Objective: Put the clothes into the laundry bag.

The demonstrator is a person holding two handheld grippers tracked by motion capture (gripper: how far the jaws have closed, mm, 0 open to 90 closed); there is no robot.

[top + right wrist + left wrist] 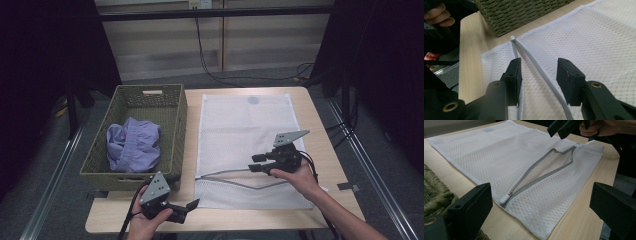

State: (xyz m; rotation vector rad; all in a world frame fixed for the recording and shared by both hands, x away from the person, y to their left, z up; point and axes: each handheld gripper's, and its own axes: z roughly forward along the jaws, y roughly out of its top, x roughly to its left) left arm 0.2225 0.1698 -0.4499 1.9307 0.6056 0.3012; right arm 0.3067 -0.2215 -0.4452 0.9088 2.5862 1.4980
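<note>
The white mesh laundry bag (245,135) is lying flat at the table's (325,145) centre, its grey zipper (235,176) already parted near 6 o'clock. The right gripper (256,163), released, is hovering over that opening, seemingly preparing to lift one edge. The left gripper (192,204) is waiting released at 7 o'clock. The purple garment (133,144) is sitting in the woven basket (176,95) at 9 o'clock, partly hidden by its wall.

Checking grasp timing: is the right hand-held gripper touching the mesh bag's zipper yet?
Cannot tell. The right gripper view shows the right hand-held gripper open astride the mesh bag's zipper, but neither contact nor gap shows plainly.
</note>
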